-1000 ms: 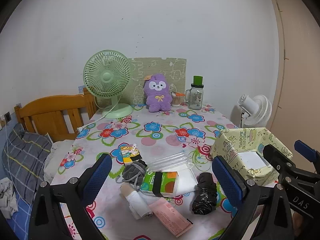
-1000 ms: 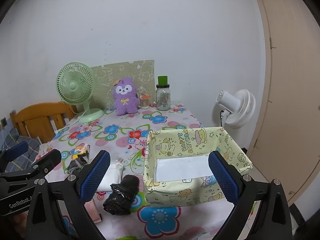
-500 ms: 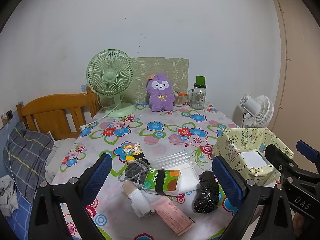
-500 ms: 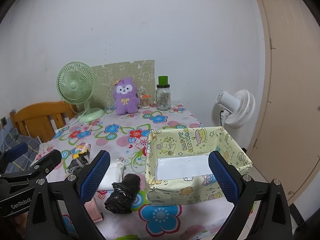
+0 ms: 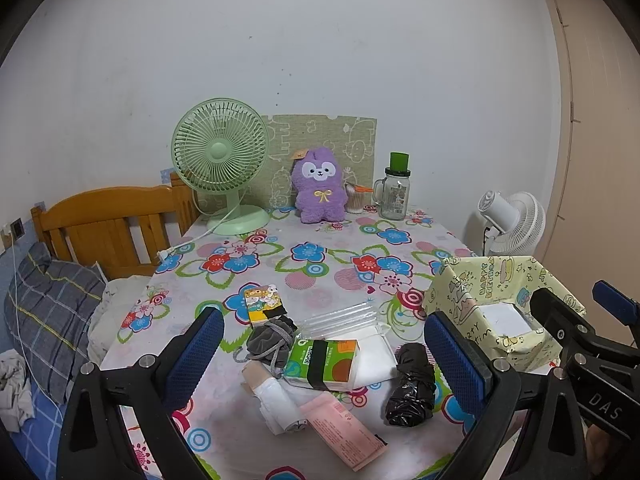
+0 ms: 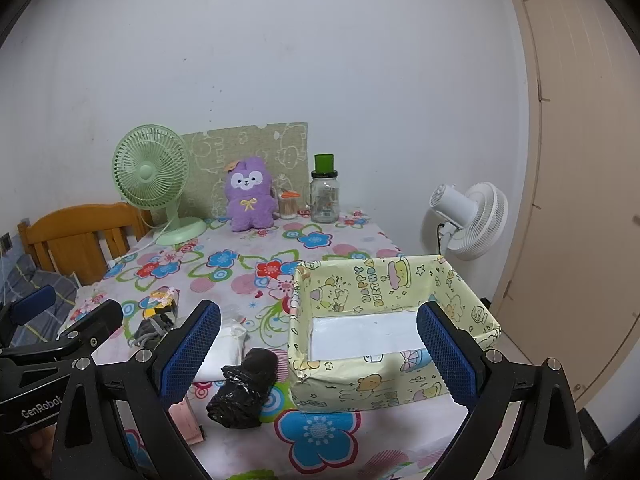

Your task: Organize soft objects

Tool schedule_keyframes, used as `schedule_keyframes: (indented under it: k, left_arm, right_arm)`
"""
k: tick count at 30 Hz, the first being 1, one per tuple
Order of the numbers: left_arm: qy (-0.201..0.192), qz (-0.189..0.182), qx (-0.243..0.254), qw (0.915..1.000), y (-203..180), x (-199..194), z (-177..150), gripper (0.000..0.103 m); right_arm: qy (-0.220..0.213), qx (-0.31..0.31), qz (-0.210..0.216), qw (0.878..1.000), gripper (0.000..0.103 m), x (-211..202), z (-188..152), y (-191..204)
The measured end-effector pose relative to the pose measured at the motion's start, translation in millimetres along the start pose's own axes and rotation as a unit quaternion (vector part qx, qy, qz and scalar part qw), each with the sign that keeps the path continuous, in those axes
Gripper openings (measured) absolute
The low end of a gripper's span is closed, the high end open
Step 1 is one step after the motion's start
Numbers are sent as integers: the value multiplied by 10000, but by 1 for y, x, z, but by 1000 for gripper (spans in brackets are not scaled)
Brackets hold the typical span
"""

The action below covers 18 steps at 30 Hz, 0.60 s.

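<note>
A heap of soft things lies on the flowered tablecloth (image 5: 320,268) just left of the yellow box (image 6: 394,320): a rolled black bag (image 5: 411,388) nearest the box, then a white folded cloth (image 5: 376,356), a green tissue pack (image 5: 322,364), a grey drawstring pouch (image 5: 268,340), a white roll (image 5: 280,404) and a pink packet (image 5: 344,436). The box holds only a white sheet on its floor. Beyond the box, at the wall, sit a purple plush (image 5: 319,186), a green fan (image 5: 220,160) and a glass jar (image 5: 394,192). The left gripper (image 5: 320,360) hovers over the heap, jaws wide and empty; the right gripper (image 6: 318,348) hangs before the box, likewise wide and empty.
</note>
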State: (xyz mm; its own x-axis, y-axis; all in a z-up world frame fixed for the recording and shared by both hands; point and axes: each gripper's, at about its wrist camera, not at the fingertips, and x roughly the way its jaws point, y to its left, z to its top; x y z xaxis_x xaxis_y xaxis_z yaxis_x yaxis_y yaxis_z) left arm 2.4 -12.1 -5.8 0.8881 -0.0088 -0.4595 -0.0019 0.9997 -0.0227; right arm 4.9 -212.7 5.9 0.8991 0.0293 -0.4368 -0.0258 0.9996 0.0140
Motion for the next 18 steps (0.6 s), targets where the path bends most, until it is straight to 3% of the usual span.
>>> schedule_keyframes:
  k: [18]
  left_arm:
    - [5,23,10,10000,-1,0,0,101]
  right_arm:
    - [9,6,26,10000,100,0,0,0]
